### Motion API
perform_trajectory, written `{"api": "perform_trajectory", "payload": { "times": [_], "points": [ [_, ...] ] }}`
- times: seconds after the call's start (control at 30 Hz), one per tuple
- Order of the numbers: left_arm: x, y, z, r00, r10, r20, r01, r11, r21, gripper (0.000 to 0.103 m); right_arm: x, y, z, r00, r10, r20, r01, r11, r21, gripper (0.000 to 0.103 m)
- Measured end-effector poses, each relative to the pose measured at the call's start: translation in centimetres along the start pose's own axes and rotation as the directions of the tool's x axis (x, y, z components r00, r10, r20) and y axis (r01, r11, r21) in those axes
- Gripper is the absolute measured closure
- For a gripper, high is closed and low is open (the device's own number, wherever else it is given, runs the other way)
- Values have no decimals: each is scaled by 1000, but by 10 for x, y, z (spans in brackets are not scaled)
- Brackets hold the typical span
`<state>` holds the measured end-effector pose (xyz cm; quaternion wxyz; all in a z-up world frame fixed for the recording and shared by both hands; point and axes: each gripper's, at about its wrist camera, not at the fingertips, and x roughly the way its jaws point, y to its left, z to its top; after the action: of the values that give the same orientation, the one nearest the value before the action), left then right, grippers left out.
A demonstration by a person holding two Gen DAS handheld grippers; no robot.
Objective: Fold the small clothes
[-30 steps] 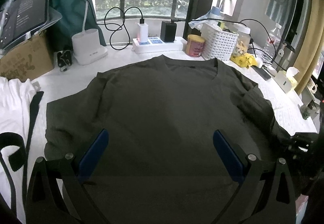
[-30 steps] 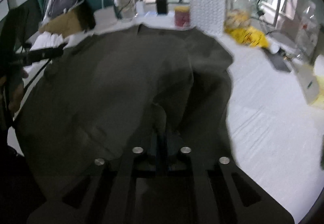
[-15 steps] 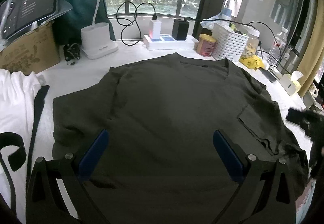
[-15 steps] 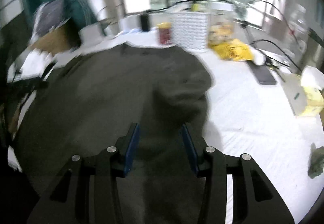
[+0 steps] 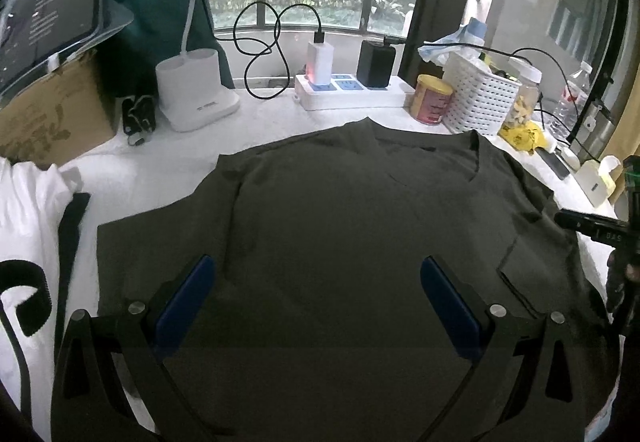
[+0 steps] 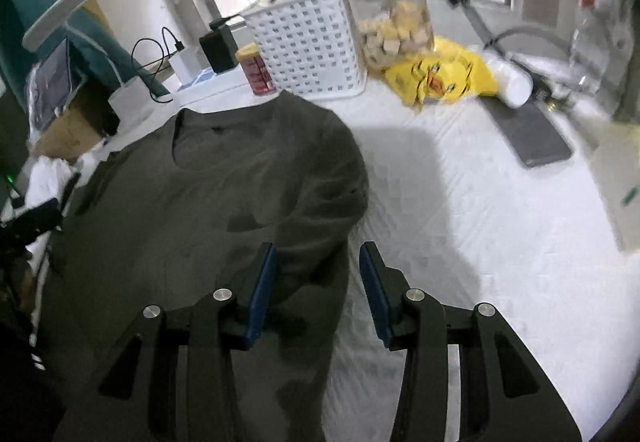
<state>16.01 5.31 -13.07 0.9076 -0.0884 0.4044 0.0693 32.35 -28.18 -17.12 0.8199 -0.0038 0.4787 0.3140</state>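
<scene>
- The dark green shirt [image 5: 340, 242] lies spread flat, collar toward the window, on the white-covered table [image 6: 460, 202]. Its sleeve on the right side is folded in over the body, leaving a rounded shoulder edge [image 6: 344, 170].
- The left gripper [image 5: 316, 306] hangs over the lower body of the shirt with jaws spread wide; nothing sits between the pads.
- The right gripper [image 6: 318, 278] has just been opening; its jaws stand parted over the shirt's right edge. Cloth shows beneath the gap, but the pads do not press on it.
- Handling, as judged: the fabric is thin, soft and light, with no stiffness. It will drape and sag from any single pinch, and the folded sleeve could slip out if dragged.
- Recommended hold: pinch the hem corners or the shoulder seams, one per gripper, so the fold line stays straight.
- Hazard: the white basket [image 6: 308, 46] and red can [image 6: 256, 70] stand just beside the collar.
</scene>
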Motion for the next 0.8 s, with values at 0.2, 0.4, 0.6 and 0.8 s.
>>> {"api": "perform_trajectory", "payload": {
  "times": [0.2,0.4,0.6,0.8],
  "points": [
    [14,-5,8,1000,12,-24,-12,1000,14,2,4,-2,10,997,61,38,-60,998,-24,98],
    [23,-12,13,999,24,-38,-23,999,26,2,-5,-25,33,995,-15,103,19,999,-32,98],
    [25,-18,16,998,42,-44,-40,998,43,2,-2,-52,40,986,-114,121,115,993,5,99],
    [26,-19,16,997,55,-50,-53,998,44,2,7,-50,35,980,-165,115,167,986,-6,98]
  ]
}}
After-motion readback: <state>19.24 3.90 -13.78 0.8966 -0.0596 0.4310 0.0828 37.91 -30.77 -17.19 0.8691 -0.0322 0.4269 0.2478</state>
